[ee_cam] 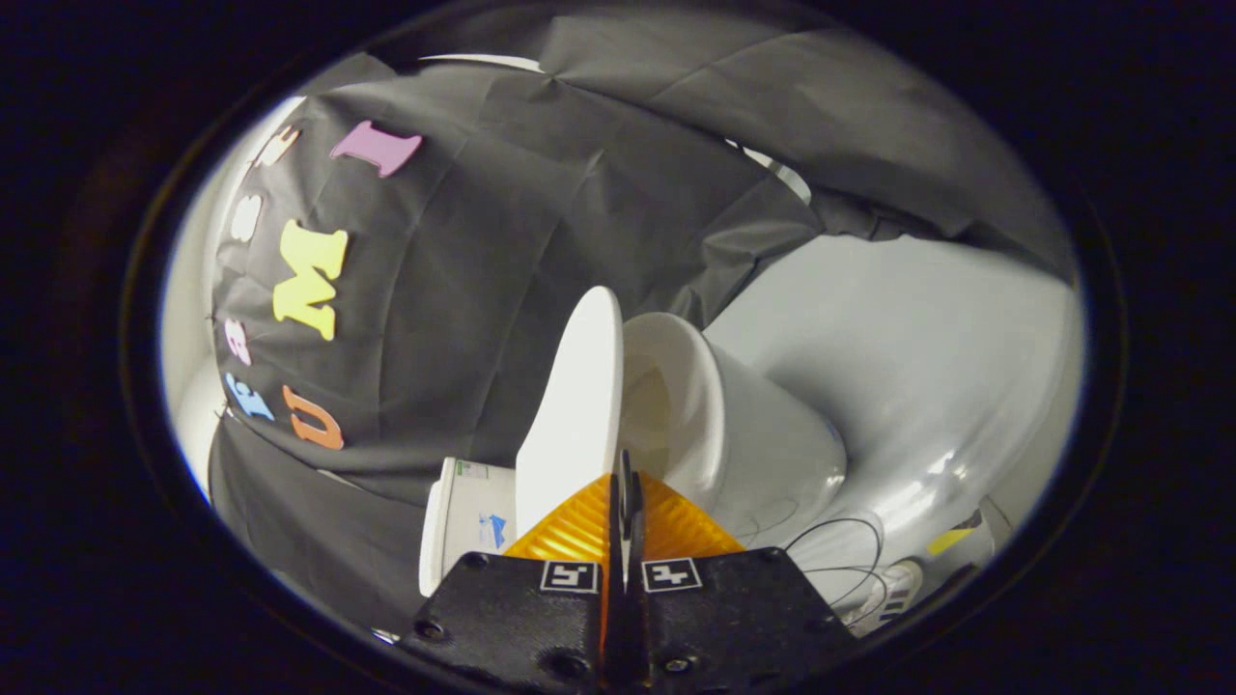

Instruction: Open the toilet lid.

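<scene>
While the jaws sit pressed together, the raised toilet lid (576, 405) stands just ahead.

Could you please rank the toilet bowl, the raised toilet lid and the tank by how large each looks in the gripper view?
1. Toilet bowl, largest.
2. Toilet lid, raised, its edge at the tips of the closed claw; its nearness may inflate it.
3. Tank, smallest, partly hidden behind the lid.
</scene>
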Tool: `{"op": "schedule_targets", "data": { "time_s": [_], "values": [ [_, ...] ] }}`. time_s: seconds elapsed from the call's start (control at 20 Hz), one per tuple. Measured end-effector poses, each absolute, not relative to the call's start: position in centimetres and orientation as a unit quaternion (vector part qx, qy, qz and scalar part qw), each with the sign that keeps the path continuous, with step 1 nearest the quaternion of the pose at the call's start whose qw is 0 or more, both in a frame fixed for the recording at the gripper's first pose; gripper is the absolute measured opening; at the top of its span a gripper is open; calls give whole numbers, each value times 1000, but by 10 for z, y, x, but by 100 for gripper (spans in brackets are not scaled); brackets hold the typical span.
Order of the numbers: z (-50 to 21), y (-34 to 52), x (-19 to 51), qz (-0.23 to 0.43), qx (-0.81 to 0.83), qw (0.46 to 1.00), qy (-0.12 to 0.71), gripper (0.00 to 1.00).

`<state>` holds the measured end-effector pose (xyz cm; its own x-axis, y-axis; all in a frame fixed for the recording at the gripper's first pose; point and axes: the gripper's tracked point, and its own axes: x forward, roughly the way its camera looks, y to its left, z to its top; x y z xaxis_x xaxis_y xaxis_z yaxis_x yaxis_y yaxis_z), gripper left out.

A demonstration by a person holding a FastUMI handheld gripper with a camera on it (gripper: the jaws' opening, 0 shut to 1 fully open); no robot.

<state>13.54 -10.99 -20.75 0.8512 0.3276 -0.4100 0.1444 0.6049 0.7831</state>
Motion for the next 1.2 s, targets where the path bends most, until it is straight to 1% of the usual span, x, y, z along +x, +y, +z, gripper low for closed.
{"op": "schedule_targets", "data": {
  "time_s": [0.75,1.2],
  "values": [
    [-125,-71,125,53,368,900,227,4],
    [-97,-49,122,44,322,922,210,4]
  ]
}}
